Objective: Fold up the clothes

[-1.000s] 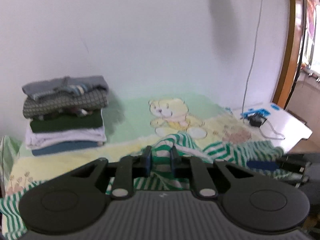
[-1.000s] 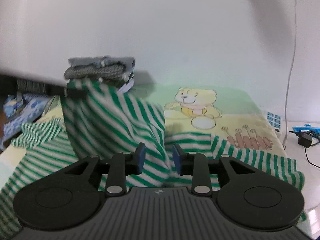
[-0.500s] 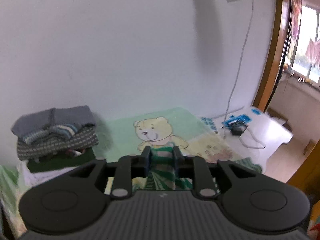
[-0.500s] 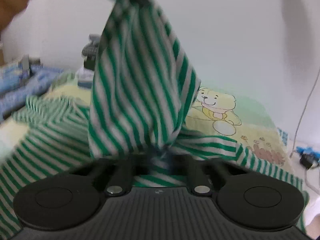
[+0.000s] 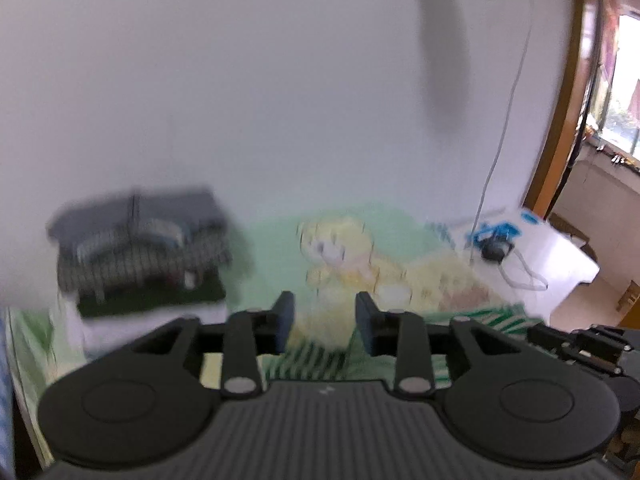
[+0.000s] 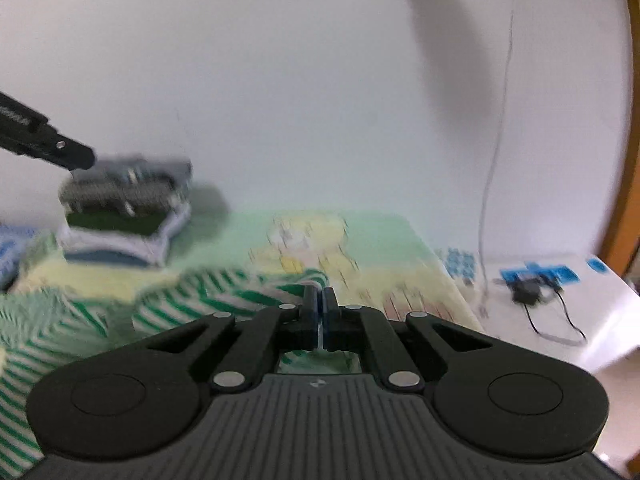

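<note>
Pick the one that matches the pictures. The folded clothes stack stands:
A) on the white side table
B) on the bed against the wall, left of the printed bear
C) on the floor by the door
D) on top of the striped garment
B: the folded clothes stack sits on the bed at the wall, left of the printed bear, apart from the striped garment.

wall (image 5: 240, 80): plain white, with a thin cable (image 5: 500, 140) hanging down it
bed sheet (image 6: 380, 240): pale green and yellow, teddy bear print
side table (image 5: 560, 256): white, right of the bed
window (image 5: 624, 80): far right, daylit, brown wooden frame
</note>
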Tool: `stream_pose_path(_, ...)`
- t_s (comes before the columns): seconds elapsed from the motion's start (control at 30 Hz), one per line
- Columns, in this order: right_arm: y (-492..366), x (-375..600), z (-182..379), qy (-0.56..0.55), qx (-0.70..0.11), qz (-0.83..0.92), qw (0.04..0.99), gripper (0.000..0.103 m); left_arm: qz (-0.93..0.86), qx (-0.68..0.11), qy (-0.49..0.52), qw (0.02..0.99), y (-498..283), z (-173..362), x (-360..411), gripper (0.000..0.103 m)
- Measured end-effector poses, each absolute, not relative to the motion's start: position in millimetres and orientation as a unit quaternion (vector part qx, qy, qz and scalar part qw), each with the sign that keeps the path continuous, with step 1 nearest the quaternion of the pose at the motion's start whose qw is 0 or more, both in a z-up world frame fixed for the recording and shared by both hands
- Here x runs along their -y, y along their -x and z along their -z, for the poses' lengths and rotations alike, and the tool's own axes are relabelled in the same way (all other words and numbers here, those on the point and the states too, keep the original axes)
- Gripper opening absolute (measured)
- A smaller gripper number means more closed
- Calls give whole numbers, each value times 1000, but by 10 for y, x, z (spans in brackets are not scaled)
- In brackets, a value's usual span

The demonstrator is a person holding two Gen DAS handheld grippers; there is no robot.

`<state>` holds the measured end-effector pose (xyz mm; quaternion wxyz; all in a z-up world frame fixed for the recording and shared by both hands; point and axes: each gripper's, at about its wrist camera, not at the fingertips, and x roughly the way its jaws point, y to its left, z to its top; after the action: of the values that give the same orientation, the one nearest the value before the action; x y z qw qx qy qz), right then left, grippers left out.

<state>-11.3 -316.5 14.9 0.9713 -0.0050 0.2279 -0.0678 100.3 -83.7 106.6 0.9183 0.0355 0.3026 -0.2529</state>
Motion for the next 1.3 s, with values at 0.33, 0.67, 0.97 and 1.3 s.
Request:
stream_pose_path(0.33,327,3097,269,58,-329,86,939,7,270,-384,-82,879,-705,-44,962,52)
stream_pose_path(0.67,-647,2373,127,71,-286,-71,953,34,267,-396,-117,871,-395,358,1211,66)
stream_pose_path(0.97,-894,2584,271,31,-308,-61,949,2,244,-393,-134,876,-144,469,1243,85)
stream_pose_path(1.3,-143,3440,-356,-99,-206,32,973,2,261,-379,-135,877,-45,402,1321,86)
